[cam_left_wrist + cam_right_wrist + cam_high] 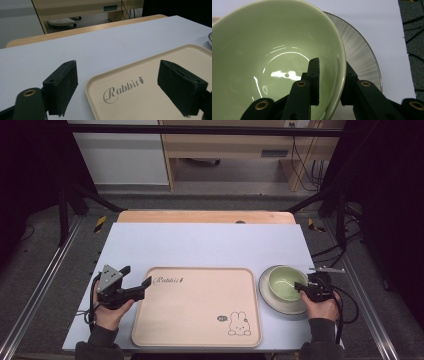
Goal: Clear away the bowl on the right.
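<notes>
Right gripper view: my R claw [329,82] grips the green bowl's [274,50] rim, one jaw inside, one outside; bowl sits on a plate [362,62], frame right in high view. L claw [117,87] is open over the tray's [150,100] corner.

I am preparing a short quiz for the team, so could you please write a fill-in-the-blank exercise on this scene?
1. The right gripper has its jaws on either side of the rim of the ____ bowl.
2. That bowl sits on a white ____.
3. The word printed on the beige tray is ____.
4. The left gripper has its jaws ____, with a corner of the tray between them.

Missing words: green; plate; Rabbit; open
</notes>
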Demonstrator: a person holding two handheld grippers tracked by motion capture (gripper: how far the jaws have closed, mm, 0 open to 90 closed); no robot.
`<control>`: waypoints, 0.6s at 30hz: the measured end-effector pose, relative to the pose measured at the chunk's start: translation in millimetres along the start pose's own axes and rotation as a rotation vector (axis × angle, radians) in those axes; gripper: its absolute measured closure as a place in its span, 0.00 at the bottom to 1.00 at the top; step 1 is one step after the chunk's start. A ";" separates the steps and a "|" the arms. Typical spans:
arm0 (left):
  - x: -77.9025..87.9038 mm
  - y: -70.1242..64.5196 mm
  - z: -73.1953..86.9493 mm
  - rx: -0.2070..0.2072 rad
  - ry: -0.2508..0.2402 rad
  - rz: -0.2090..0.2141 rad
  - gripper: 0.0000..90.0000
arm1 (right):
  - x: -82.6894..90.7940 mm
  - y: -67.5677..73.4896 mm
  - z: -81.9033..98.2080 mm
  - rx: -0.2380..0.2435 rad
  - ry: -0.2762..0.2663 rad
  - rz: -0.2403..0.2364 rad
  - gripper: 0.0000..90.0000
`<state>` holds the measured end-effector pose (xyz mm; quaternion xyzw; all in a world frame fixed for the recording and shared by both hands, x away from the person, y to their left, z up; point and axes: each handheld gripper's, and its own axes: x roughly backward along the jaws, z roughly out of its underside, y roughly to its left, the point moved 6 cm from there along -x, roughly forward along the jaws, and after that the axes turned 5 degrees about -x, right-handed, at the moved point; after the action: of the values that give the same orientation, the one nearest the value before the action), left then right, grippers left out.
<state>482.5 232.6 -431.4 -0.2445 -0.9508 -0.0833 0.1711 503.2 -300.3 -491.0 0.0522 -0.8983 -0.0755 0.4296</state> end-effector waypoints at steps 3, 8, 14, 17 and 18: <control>-0.1 -0.3 0.1 0.000 0.002 0.001 0.18 | -0.8 -0.6 0.4 -0.010 0.007 -0.002 0.85; -0.4 -0.5 0.3 0.000 0.003 0.001 0.18 | -0.8 -0.8 0.5 -0.027 0.019 -0.006 0.86; -0.5 -0.7 0.2 -0.002 0.003 0.001 0.18 | -1.6 -1.3 -0.4 -0.041 0.024 0.003 0.89; -0.5 -0.4 0.3 -0.001 0.003 0.000 0.18 | -2.1 -2.1 -1.5 -0.050 0.017 0.013 0.91; -0.5 -0.4 0.3 -0.001 0.003 0.000 0.18 | -2.1 -2.1 -1.5 -0.050 0.017 0.013 0.91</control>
<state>482.6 232.1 -431.9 -0.2445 -0.9505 -0.0842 0.1722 505.7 -302.2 -492.0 0.0363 -0.8928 -0.0949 0.4388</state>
